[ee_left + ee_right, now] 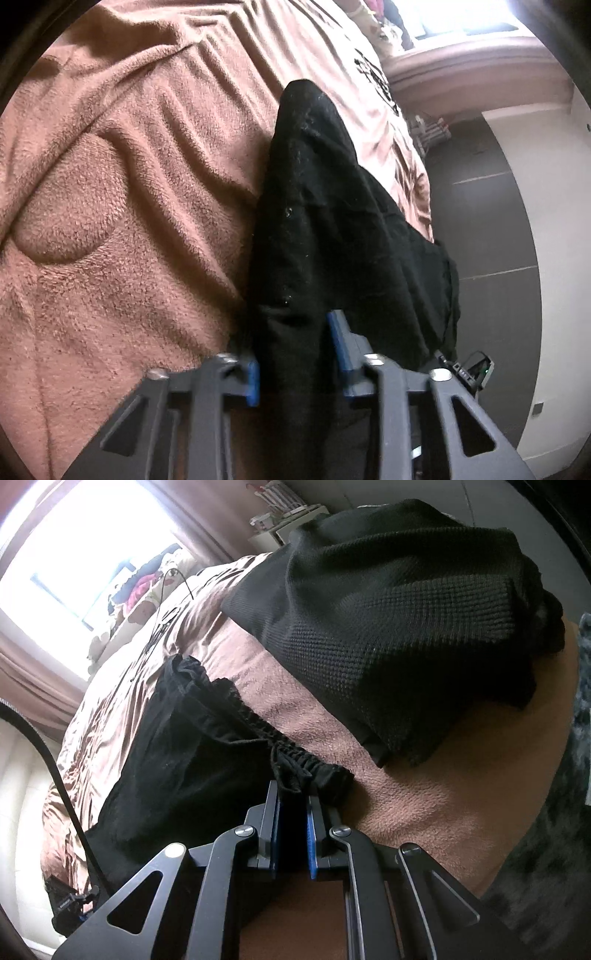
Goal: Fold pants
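A: Where's the fold at?

B: Early, I reckon. Black pants (332,221) lie long on the bed (110,184), running from 6 toward 12 o'clock in the left view, nothing doubled over yet that I can see. Both ends gripped, lift and fold left to do.

A: Claws?

B: Left claw (295,354) has cloth bunched between its blue pads (338,332); looks clenched on the pants. Right claw (293,812) pinched tight on the gathered waistband (280,746) w/ drawstring.

A: How's the fabric?

B: Soft, limp, linty, ridged up at the left grip. A separate waffle-knit garment (388,627) sits at 1 o'clock, right view, apart from the pants.
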